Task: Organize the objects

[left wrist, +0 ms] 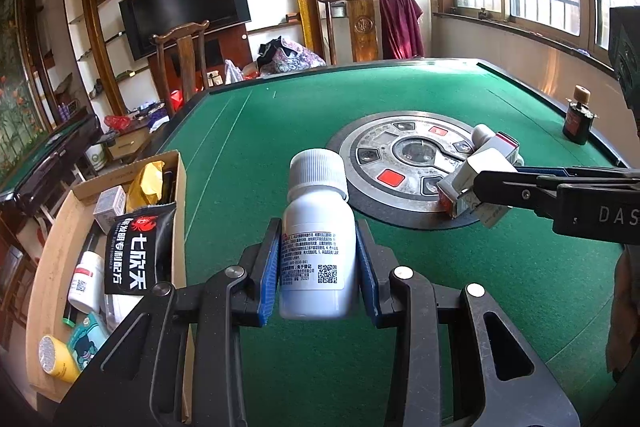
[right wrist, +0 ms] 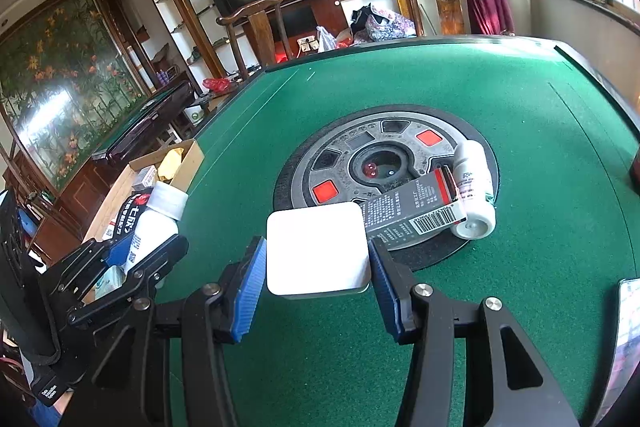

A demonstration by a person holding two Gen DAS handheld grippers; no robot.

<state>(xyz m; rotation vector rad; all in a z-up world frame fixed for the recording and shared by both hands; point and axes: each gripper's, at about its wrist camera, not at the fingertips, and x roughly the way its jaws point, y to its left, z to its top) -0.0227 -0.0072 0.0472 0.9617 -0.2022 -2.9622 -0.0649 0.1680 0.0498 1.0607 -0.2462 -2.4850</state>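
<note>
"七欣天" on black pouch (left wrist: 138, 251); "DAS" on right gripper (left wrist: 476, 191).

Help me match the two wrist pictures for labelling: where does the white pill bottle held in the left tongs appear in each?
Left wrist: white pill bottle stands bottom centre, clamped upright between the blue pads of the left tongs.
Right wrist: the bottle sits at the left edge, tilted, by the cardboard box.
Shared landmark: the round metal hub in the green table.

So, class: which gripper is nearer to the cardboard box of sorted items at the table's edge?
Left. The left gripper, shut on a white bottle, sits right beside the cardboard box. The right gripper, holding a white square box, is farther off, by the table's round centre panel.
</note>
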